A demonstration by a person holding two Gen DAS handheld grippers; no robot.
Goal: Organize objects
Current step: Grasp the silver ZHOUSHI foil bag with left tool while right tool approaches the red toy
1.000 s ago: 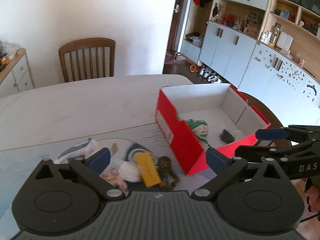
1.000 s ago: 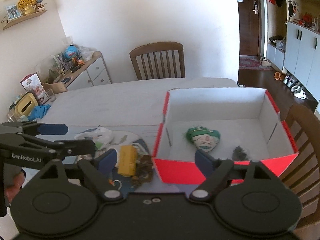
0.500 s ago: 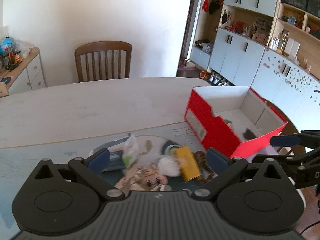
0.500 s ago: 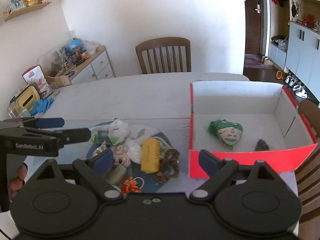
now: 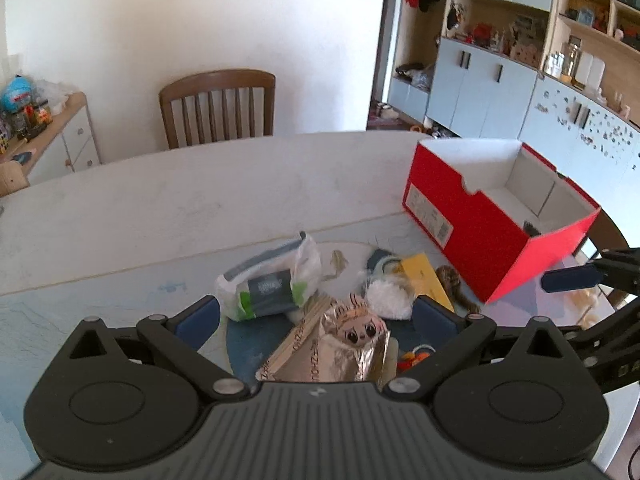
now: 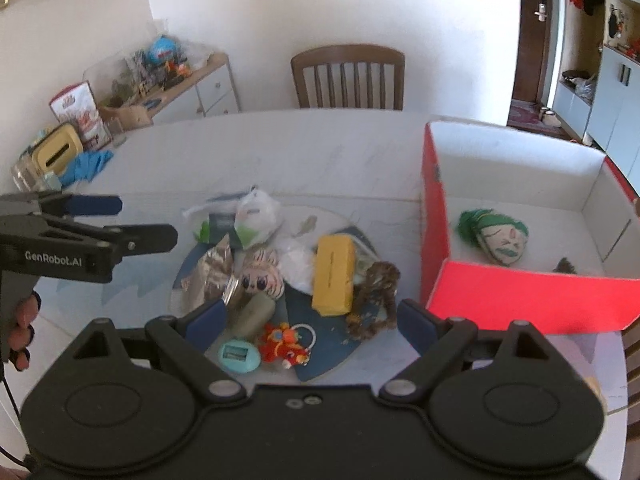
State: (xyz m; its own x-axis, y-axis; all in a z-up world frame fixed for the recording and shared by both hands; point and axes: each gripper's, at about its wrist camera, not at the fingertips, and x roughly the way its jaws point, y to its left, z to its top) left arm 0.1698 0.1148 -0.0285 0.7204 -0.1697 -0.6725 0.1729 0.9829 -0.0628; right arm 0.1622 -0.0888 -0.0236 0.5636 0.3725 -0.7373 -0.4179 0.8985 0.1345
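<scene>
Both grippers lowered toward clutter (image 6: 304,280), red box (image 6: 532,296) sidelined

The red box (image 6: 532,300) looks like smooth cardboard, matt white inside. The tabletop (image 5: 200,200) is pale and stony, a bit dull. The snack packet (image 5: 340,344) is crinkly shiny foil. The white bag (image 5: 272,284) is thin, glossy plastic. The yellow block (image 6: 334,276) looks smooth and matt (what it is made of is hard to tell). The green-haired doll head (image 6: 498,236) looks like soft cloth. The chair (image 6: 348,76) is brown polished wood. Both grippers' bodies look like matt black plastic with small metal pins.
</scene>
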